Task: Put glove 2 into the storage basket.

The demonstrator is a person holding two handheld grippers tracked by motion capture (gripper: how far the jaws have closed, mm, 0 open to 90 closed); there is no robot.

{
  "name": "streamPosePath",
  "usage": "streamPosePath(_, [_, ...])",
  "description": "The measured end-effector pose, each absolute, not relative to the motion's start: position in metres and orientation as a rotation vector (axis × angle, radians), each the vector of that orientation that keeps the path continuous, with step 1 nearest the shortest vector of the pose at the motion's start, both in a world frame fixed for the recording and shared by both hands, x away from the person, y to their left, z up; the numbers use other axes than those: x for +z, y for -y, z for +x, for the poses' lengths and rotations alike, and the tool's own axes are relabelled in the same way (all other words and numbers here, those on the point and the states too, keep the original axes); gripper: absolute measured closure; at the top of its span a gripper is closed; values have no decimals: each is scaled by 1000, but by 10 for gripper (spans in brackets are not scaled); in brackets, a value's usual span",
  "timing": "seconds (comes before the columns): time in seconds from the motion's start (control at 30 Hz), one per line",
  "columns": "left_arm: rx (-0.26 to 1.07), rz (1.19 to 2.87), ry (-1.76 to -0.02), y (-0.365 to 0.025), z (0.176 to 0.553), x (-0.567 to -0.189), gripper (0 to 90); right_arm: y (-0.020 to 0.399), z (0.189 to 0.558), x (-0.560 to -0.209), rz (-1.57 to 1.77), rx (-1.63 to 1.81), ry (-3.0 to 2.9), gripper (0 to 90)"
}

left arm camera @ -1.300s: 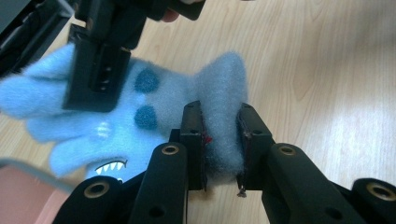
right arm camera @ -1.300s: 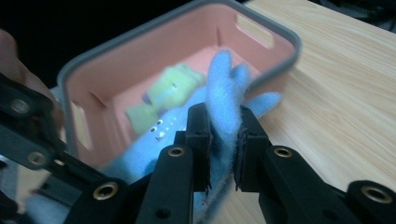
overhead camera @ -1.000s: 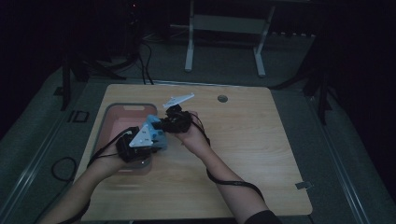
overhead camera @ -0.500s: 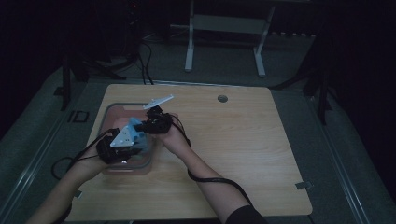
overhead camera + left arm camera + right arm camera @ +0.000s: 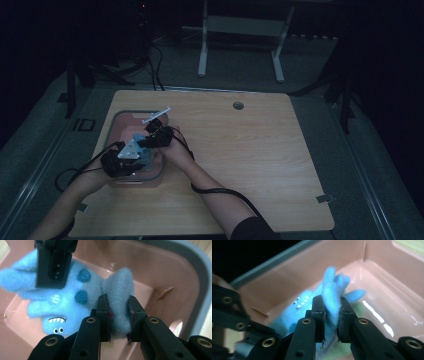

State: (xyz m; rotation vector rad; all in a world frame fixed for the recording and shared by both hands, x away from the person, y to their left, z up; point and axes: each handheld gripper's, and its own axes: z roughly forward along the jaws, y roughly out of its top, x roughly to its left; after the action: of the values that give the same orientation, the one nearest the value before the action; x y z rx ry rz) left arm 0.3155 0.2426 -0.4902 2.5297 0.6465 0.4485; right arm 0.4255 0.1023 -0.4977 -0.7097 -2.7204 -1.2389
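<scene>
The left gripper [image 5: 118,312] pinches a fold of the blue plush toy [image 5: 67,302] over the pink bin [image 5: 180,272] on the wooden table [image 5: 260,150]; the right gripper [image 5: 332,315] clamps another flap of it, the toy hanging inside the bin.

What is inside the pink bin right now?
A blue plush monster, pinched by the left gripper and right gripper, lies inside the pink bin. The floor beneath it is hidden.
</scene>
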Motion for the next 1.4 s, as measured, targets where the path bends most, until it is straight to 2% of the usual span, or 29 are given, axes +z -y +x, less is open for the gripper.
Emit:
streamPosePath(0.13, [388,2561,-668,-239,322,-491,747,-106,427,-499,-704,-1206,2737,767])
streamPosePath(0.23, [362,2564,-680,-239,324,-491,711,-107,427,-498,-697,-1186,2739,662])
streamPosePath(0.33, [358,2545,-721,-241,324,-491,589,-106,427,-494,-694,-1210,2753,496])
streamPosePath(0.4, [383,2524,-749,-242,324,-489,499,-103,426,-490,-691,-1219,2760,425])
streamPosePath(0.6, [463,2429,-826,-238,317,-477,264,-88,428,-475,-712,-1294,2703,291])
streamPosePath(0.63, [462,2409,-837,-237,317,-474,249,-84,427,-472,-708,-1310,2689,269])
streamPosePath(0.7, [441,2368,-878,-236,317,-469,155,-78,427,-467,-691,-1328,2657,221])
streamPosePath(0.8, [455,2330,-898,-233,317,-463,137,-70,425,-461,-673,-1347,2654,206])
streamPosePath(0.87, [427,2302,-893,-231,316,-461,82,-64,423,-458,-680,-1354,2664,203])
streamPosePath(1.4, [409,2188,-806,-182,313,-456,77,6,412,-454,-693,-1353,2767,147])
